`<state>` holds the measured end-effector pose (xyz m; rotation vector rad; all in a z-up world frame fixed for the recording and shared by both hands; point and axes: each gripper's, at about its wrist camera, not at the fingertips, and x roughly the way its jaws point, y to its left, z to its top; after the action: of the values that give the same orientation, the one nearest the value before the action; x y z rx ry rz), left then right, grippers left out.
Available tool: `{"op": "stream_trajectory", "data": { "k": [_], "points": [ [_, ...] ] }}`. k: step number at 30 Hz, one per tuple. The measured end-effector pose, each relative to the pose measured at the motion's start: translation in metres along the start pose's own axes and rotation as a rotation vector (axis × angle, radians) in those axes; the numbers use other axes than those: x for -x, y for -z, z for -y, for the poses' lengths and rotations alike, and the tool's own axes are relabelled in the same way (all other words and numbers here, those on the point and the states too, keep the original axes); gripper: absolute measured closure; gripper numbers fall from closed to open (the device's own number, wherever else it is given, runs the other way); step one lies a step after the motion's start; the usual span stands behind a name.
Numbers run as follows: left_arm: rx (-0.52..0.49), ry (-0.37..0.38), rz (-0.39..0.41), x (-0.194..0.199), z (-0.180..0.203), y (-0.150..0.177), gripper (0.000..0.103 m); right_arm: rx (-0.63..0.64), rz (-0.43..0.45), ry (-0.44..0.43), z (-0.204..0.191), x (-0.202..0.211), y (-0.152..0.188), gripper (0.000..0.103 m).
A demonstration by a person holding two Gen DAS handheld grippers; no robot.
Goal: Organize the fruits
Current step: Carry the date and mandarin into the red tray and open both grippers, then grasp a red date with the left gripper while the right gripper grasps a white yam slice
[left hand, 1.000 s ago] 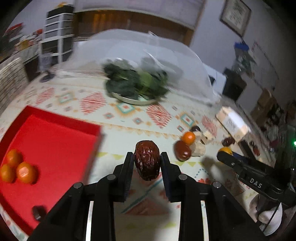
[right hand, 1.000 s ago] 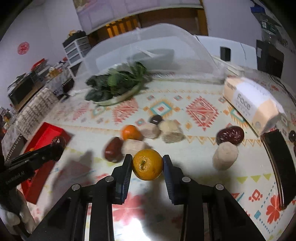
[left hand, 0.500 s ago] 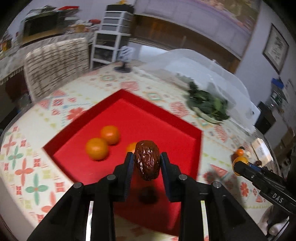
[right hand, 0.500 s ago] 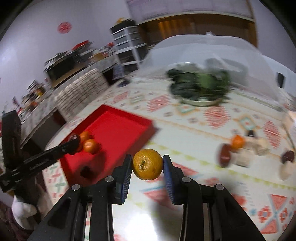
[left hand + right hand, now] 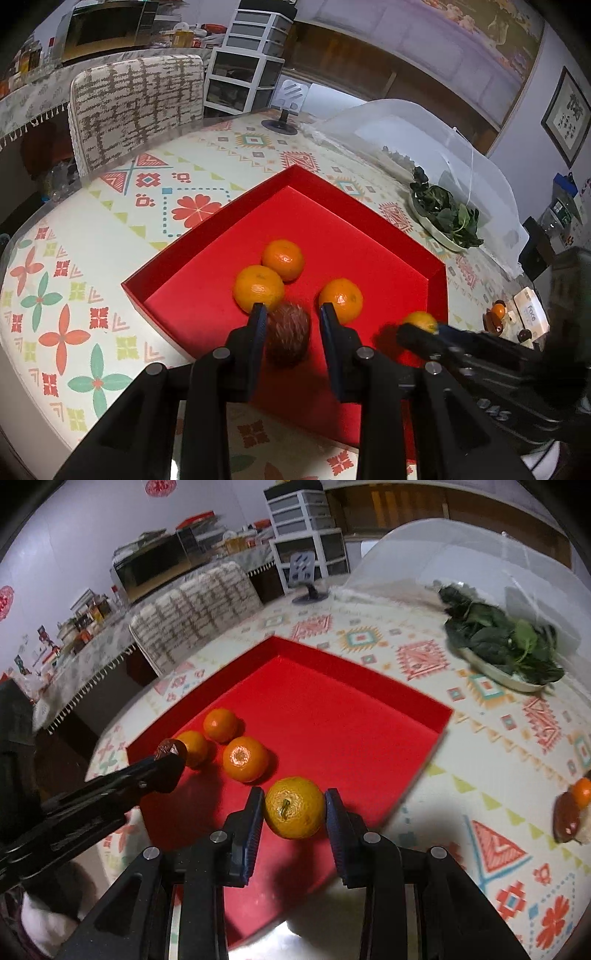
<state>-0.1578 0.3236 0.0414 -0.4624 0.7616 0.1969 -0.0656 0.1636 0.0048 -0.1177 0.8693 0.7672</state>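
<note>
A red tray (image 5: 207,243) (image 5: 369,686) lies on the patterned table and holds three oranges (image 5: 282,259) (image 5: 245,758). My left gripper (image 5: 290,319) hangs above the tray's near part with its jaws apart; a brown date (image 5: 287,339) sits blurred between them, seemingly loose. In the right wrist view the date (image 5: 170,748) shows at the left gripper's tip. My right gripper (image 5: 294,808) is shut on a yellow-orange orange (image 5: 294,808) above the tray's near edge; that orange also shows in the left wrist view (image 5: 419,322).
A plate of leafy greens (image 5: 445,219) (image 5: 504,646) stands beyond the tray beside a clear dome cover (image 5: 424,136). More dates and a small orange (image 5: 574,808) lie on the table at the right. A chair (image 5: 136,107) stands at the table's far left edge.
Both grippers have moved on over the red tray. The left jaws have spread and the date has dropped lower between them. The right gripper still holds its orange.
</note>
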Motion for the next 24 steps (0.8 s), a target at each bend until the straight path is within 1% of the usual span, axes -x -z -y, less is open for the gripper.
{"op": "stream_trajectory", "data": {
  "k": [3,5,9,12,14,15,17,19,20,22,23,24],
  "points": [
    [0.005,0.005,0.001,0.001,-0.001,-0.001,0.074,-0.001,-0.020,0.003,-0.001,-0.012,0.000,0.067],
    [0.015,0.014,0.003,0.003,-0.003,-0.002,0.073,0.005,-0.018,0.008,-0.003,-0.015,0.001,0.067],
    [0.033,0.029,0.014,0.009,-0.004,-0.004,0.063,0.000,-0.010,-0.013,-0.006,-0.014,0.001,0.066],
    [0.046,0.040,0.034,0.017,-0.001,-0.006,0.052,0.009,0.014,-0.008,-0.008,-0.006,0.001,0.066],
    [0.053,0.049,0.052,0.023,0.001,-0.008,0.038,0.007,0.032,-0.010,-0.007,0.002,0.000,0.066],
    [0.056,0.064,0.063,0.027,0.003,-0.008,0.035,0.003,0.045,-0.011,-0.006,0.008,0.000,0.066],
    [0.065,0.090,0.093,0.039,0.010,-0.010,0.021,-0.005,0.064,-0.012,-0.002,0.016,0.001,0.065],
    [0.062,0.126,0.114,0.048,0.018,-0.010,0.014,-0.019,0.085,-0.012,0.005,0.026,0.004,0.063],
    [0.053,0.165,0.120,0.052,0.025,-0.010,0.013,-0.027,0.094,-0.010,0.009,0.031,0.006,0.063],
    [0.026,0.222,0.105,0.056,0.039,-0.008,0.013,-0.051,0.113,-0.005,0.022,0.045,0.014,0.063],
    [0.006,0.224,0.093,0.056,0.048,-0.007,0.013,-0.066,0.121,0.000,0.030,0.051,0.018,0.063],
    [-0.013,0.208,0.080,0.055,0.057,-0.005,0.013,-0.076,0.126,0.004,0.036,0.056,0.021,0.063]
  ]
}}
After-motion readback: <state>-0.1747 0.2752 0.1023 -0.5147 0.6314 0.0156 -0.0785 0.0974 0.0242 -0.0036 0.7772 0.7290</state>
